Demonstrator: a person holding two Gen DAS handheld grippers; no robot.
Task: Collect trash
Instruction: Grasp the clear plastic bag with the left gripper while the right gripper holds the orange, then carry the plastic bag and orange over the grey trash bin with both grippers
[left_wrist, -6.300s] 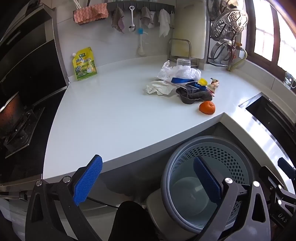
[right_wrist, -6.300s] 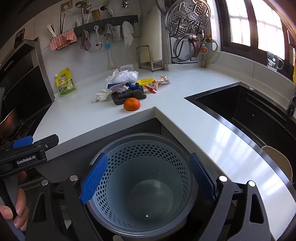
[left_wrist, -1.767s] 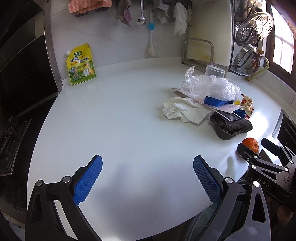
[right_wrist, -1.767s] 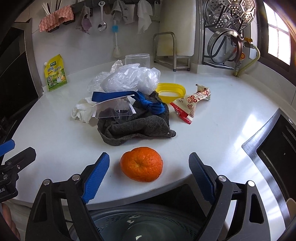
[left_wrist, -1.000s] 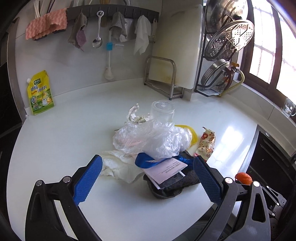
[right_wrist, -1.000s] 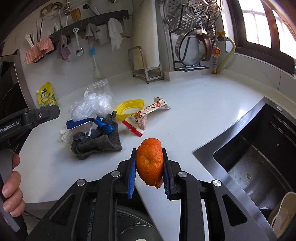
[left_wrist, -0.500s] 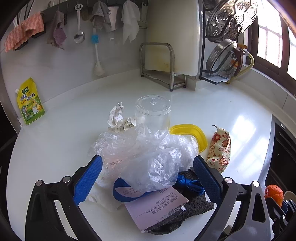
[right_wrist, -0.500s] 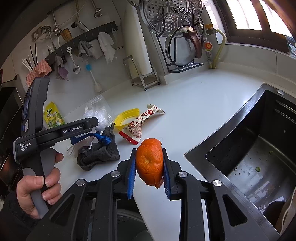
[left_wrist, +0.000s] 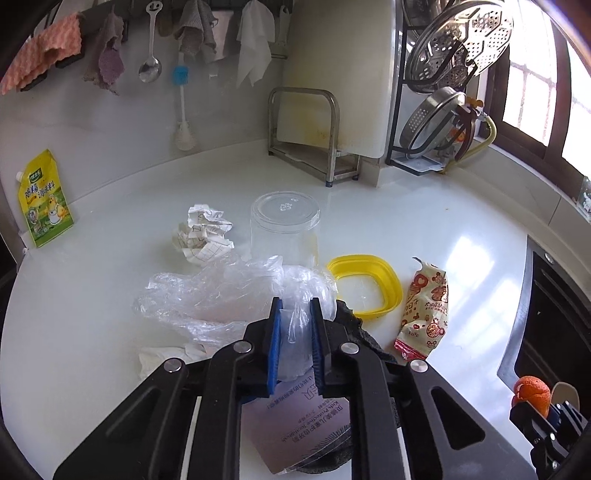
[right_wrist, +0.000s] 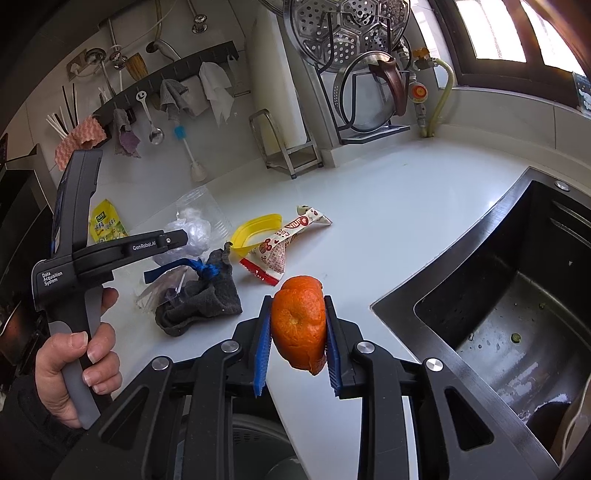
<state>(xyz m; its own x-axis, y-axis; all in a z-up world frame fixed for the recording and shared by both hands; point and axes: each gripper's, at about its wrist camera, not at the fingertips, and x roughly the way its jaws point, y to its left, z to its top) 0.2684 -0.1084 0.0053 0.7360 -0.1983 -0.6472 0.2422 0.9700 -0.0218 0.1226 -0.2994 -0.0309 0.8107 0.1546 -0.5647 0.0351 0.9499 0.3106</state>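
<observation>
1. Your left gripper (left_wrist: 294, 325): jaws closing, clear plastic bag (left_wrist: 229, 291) bunched between the blue pads; film looks pinched. Bag sits on top of the trash pile, centre of the white counter (left_wrist: 110, 369).
2. Your right gripper (right_wrist: 298, 328): clamped on the orange peel (right_wrist: 300, 325), held off the counter near the sink (right_wrist: 517, 332) edge. In the left view only a bit of peel shows at the frame edge.
3. Your left hand (right_wrist: 79, 369): wrapped round the gripper handle; arm cut off by frame.
4. Under the bag: dark grey cloth (right_wrist: 199, 299), blue strap (right_wrist: 173, 267), printed card (left_wrist: 303, 424). All partly hidden by the bag & gripper body.
5. White tissue (left_wrist: 162, 356): mostly covered by the bag.
6. Behind pile: crumpled paper (left_wrist: 203, 236), clear cup (left_wrist: 284, 229) upside down; cup's lower part hidden by the bag.
7. Right of pile: yellow lid (left_wrist: 369, 284), snack wrapper (left_wrist: 424, 310), near but apart.
8. Bin (right_wrist: 251, 443): below the counter edge, mostly blocked by right gripper's frame; contents can't tell.
</observation>
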